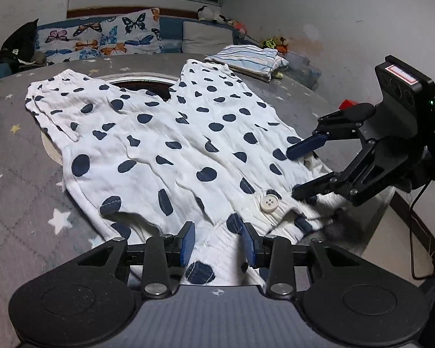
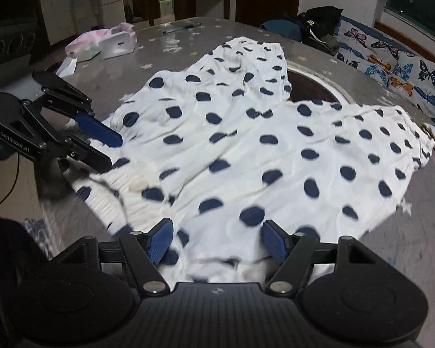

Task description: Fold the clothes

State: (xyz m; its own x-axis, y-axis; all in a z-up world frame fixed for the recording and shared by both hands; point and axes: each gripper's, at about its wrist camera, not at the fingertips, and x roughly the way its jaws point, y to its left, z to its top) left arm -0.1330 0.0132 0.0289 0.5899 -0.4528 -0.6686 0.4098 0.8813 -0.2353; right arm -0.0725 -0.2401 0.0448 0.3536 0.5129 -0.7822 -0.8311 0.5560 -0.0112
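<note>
While both tools sit at the near edge of the garment, the polka-dot trousers (image 1: 171, 145) lie spread flat on the grey star-patterned bench (image 1: 20, 174), waistband toward the cameras, two legs fanning away.

Item 1: polka-dot trousers, white with navy spots, one cream button (image 1: 269, 203) on the ribbed waistband. The legs part over a round recess (image 2: 313, 87) in the bench top; what the recess holds cannot be told.

Item 2: left hand-held gripper (image 1: 219, 243), blue pads spread apart, waistband cloth lying between them, nothing pinched. It also shows in the right wrist view (image 2: 110, 150) at the waistband's corner.

Item 3: right hand-held gripper (image 2: 214, 240), pads wide apart above the trousers' near edge, gripping nothing. In the left wrist view (image 1: 301, 171) its fingers straddle the waistband's right end, one above the cloth, one just beside it.

Item 4: folded striped garment (image 1: 249, 61), on the far side of the bench, apart from the trousers.

Item 5: clear plastic bags (image 2: 101, 43), far left on the bench in the right wrist view; contents blurred.

Item 6: butterfly-print cushion (image 1: 101, 37), behind the bench.
</note>
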